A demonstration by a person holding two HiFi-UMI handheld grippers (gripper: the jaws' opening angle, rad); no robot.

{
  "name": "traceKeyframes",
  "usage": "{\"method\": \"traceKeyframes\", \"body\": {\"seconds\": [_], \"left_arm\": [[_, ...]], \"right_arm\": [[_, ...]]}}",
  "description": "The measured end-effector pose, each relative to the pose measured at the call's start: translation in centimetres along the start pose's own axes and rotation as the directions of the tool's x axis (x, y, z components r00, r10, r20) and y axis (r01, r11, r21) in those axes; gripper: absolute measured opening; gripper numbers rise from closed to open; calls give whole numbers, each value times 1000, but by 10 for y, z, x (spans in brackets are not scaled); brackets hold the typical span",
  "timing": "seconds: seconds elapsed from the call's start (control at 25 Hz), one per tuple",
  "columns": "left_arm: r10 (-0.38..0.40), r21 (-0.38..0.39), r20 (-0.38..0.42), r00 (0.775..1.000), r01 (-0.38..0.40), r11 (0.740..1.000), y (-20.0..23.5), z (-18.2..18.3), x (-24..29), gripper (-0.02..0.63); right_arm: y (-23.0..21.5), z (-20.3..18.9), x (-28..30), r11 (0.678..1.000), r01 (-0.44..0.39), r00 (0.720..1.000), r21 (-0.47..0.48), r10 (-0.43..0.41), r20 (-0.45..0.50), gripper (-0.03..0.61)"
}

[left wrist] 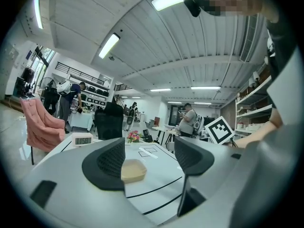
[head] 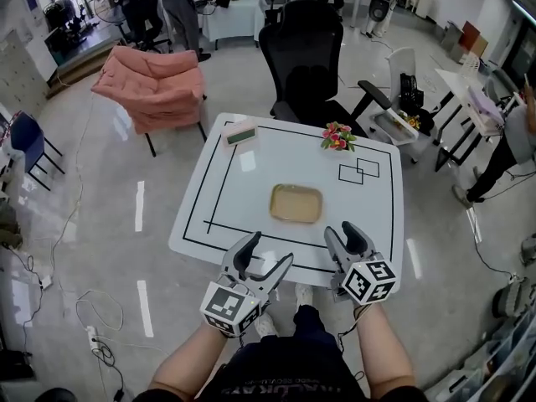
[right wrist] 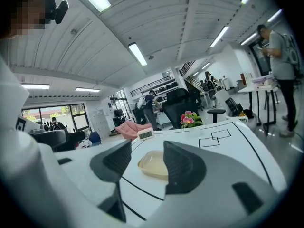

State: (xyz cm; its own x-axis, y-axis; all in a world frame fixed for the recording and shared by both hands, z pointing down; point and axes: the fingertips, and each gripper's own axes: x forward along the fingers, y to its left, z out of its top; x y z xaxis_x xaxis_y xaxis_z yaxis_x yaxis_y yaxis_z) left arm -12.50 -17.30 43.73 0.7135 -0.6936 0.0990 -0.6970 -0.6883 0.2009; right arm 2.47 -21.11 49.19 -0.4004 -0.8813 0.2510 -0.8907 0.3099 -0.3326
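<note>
A shallow tan tray (head: 296, 203) lies on the white table (head: 251, 178) a little past its near edge. My left gripper (head: 265, 255) hovers over that near edge, open, with nothing between its jaws. My right gripper (head: 348, 237) is beside it to the right, also open and empty. In the left gripper view the tan tray (left wrist: 133, 170) shows between the spread jaws of the left gripper (left wrist: 148, 159), well ahead of them. The right gripper (right wrist: 148, 161) likewise frames the tray (right wrist: 153, 164) in the right gripper view.
A small digital clock (head: 241, 131) stands at the table's far left, and a pot of pink flowers (head: 337, 136) at the far right. Black lines and two overlapping squares (head: 358, 171) mark the tabletop. A black office chair (head: 306, 57) and a pink armchair (head: 155, 86) stand behind.
</note>
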Motion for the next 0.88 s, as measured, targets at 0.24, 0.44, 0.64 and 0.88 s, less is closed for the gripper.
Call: {"method": "traceKeyframes", "body": {"seconds": [0.24,0.44,0.64,0.88], "left_arm": [[23,1,-33,999,-23,1000,3,-8,29,316],[34,4,-57,998,-33,999,5,-13,52,316],[49,-2,-76,996,-49,999,11,-18,70,316],[70,-13,-97,993,-72,997,19,-24,87,316]], "right_arm": [[-37,-14,25,998,-8,999,68,11,-51,204],[-63,-26,43,991,-9,996,130,21,-89,201],[-79,-43,60,983,-16,989,182,42,-139,199],[-96,-62,81,967,-16,979,254,67,-193,195]]}}
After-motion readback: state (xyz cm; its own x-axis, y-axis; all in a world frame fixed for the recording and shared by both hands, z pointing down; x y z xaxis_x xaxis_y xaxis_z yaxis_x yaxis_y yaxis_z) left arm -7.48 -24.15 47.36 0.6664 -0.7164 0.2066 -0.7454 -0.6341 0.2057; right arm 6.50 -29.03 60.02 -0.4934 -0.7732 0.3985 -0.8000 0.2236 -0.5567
